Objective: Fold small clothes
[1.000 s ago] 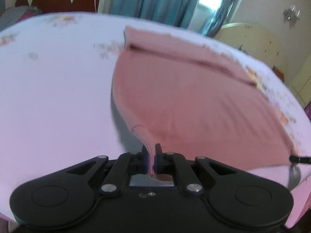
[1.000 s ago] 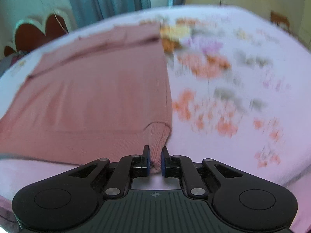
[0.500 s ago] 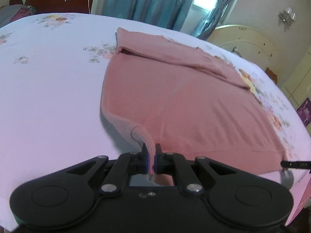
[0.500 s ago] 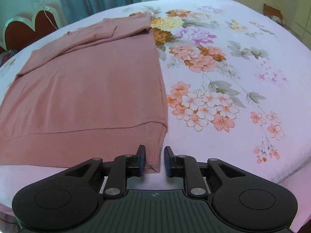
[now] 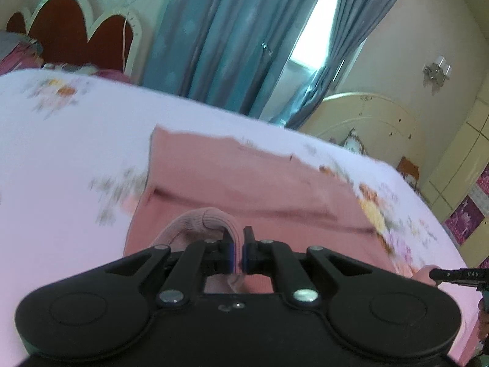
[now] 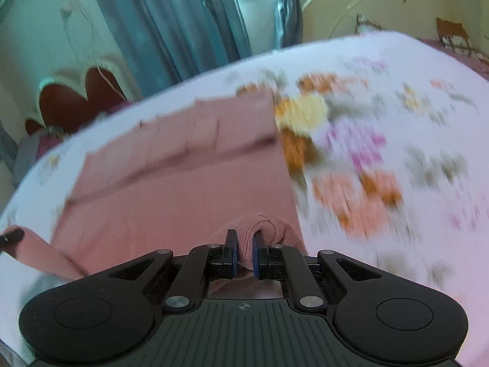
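A pink knit sweater (image 5: 244, 183) lies flat on the bed, its sleeves folded across the far end. My left gripper (image 5: 238, 236) is shut on the ribbed hem's left corner, which is lifted and curls over the left finger. In the right wrist view the sweater (image 6: 183, 189) fills the middle. My right gripper (image 6: 244, 239) holds the hem's right corner, its jaws closing, with bunched fabric filling the gap between the pads. Each gripper's tip shows at the edge of the other's view: the right gripper (image 5: 452, 274) and the left gripper (image 6: 12, 236). Both views are blurred.
The bed has a pale pink floral sheet (image 6: 397, 153) with room on both sides of the sweater. A red scalloped headboard (image 5: 76, 33) stands at the far left, teal curtains (image 5: 214, 46) and a window lie beyond, and a cream rounded board (image 5: 366, 116) is at the far right.
Both grippers have risen and moved forward over the sweater, carrying the hem corners up off the sheet. The right jaws stood wider half a second ago and have closed on the corner.
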Tool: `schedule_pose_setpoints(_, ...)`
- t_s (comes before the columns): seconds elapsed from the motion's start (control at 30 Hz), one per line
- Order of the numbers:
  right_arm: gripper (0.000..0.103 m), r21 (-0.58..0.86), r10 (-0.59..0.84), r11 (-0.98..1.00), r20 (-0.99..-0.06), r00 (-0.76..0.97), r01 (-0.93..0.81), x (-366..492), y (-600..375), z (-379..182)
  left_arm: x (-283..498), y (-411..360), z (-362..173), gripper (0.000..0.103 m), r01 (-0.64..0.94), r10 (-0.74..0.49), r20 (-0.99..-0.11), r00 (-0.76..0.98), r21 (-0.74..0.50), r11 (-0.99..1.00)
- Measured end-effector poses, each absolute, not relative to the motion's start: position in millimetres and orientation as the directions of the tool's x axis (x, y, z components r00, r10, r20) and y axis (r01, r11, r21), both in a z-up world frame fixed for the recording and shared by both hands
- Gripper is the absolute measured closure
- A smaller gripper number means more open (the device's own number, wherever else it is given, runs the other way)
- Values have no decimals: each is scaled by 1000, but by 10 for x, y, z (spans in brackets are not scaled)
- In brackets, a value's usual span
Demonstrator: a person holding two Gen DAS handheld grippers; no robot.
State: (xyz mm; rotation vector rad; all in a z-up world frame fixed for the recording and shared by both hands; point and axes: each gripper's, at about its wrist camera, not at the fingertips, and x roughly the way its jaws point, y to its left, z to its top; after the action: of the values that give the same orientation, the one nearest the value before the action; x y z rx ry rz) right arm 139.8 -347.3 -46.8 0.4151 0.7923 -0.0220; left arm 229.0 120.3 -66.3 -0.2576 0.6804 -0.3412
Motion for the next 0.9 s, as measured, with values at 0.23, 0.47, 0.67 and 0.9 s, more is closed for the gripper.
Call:
schedule_pose_setpoints(0.23,94,399,145,902,-645,750,168,2384,-3633,-407,3083,1000,-566,98,236,-372,-517,771,-311,921)
schedule_pose_setpoints(0.47,95,443,131,869,-634,763,219,3457,-3864,-543,3914,953,-694,98,166,-321,-519,792,-324,931)
schedule_pose_setpoints(0.67,95,461,128,845,-667,734,271,4243,-3977,-809,4535,886,-934,98,88,-249,-572,781,-295,951)
schedule_pose_setpoints(0.9,94,460,128,826,-716,686,326,4838,-3998,-1211,4968,777,-1277,97,25,-171,-657,734,-225,974)
